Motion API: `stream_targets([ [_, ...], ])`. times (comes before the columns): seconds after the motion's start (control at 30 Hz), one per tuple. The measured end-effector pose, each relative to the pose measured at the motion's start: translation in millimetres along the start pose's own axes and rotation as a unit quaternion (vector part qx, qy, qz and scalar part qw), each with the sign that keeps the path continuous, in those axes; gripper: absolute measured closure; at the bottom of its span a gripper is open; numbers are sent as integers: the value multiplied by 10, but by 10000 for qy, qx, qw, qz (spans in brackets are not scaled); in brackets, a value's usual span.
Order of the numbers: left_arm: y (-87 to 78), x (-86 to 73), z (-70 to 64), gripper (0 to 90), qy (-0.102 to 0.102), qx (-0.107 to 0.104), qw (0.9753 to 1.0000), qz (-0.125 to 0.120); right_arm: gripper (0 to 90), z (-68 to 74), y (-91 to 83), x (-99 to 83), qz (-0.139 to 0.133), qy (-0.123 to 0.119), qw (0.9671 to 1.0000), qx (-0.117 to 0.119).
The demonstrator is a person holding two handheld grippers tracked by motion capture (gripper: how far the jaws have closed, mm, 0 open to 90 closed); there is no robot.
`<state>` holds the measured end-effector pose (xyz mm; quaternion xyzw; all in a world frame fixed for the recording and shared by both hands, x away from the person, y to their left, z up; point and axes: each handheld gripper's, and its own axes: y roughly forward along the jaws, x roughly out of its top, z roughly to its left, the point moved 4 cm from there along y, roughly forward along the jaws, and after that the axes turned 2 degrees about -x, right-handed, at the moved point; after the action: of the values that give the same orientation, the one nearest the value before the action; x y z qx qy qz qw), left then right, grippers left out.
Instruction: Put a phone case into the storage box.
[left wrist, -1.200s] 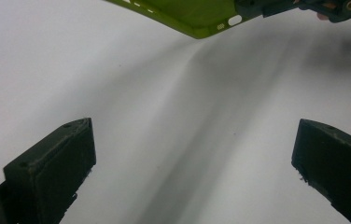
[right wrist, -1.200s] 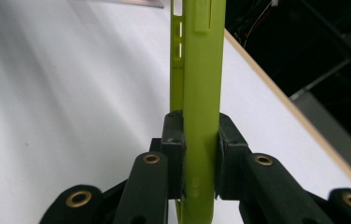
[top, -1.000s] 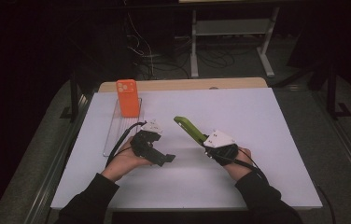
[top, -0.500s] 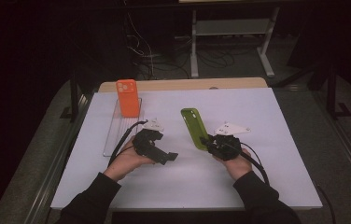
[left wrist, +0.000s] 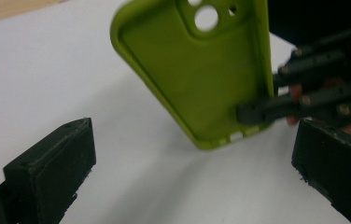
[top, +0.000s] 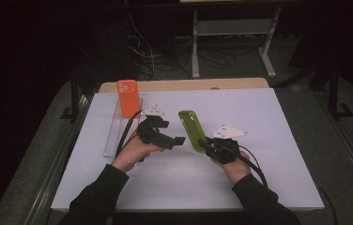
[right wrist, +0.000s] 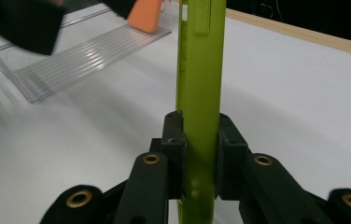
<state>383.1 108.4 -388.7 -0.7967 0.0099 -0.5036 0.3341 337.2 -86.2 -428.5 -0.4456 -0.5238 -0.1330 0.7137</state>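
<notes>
My right gripper (top: pixel 206 145) (right wrist: pixel 200 135) is shut on the bottom end of a lime green phone case (top: pixel 192 130) (right wrist: pixel 198 70), which it holds above the white table. The case's hollow inside faces the left gripper view, where the green case (left wrist: pixel 197 70) hangs between and beyond my two black jaws. My left gripper (top: pixel 180 140) (left wrist: pixel 192 172) is open, just left of the case, with nothing between its fingers. An orange phone case (top: pixel 127 97) stands upright at the far end of a clear plastic rack (top: pixel 116 133).
The clear ribbed rack (right wrist: pixel 85 58) lies along the left side of the white table top (top: pixel 268 140). A wooden strip (top: pixel 184 85) runs along the table's far edge. Dark floor with cables and a metal stand lies beyond.
My right gripper has swung the green case from lying slanted to the left to pointing away from me, and has shifted right. My left gripper has stayed in place, turned toward the case.
</notes>
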Motion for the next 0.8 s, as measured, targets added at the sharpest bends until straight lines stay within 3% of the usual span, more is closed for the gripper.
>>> stream_targets([
  [0.37,181,164,-7,0,-83,-35,9996,-271,754,51,7,11,-29,28,9999,134],
  [0.57,282,183,-3,0,-154,-23,9994,-309,754,57,3,15,-74,-1,9999,156],
  [0.8,350,211,-31,0,-322,-89,9980,-528,754,83,16,8,-67,50,9997,214],
])
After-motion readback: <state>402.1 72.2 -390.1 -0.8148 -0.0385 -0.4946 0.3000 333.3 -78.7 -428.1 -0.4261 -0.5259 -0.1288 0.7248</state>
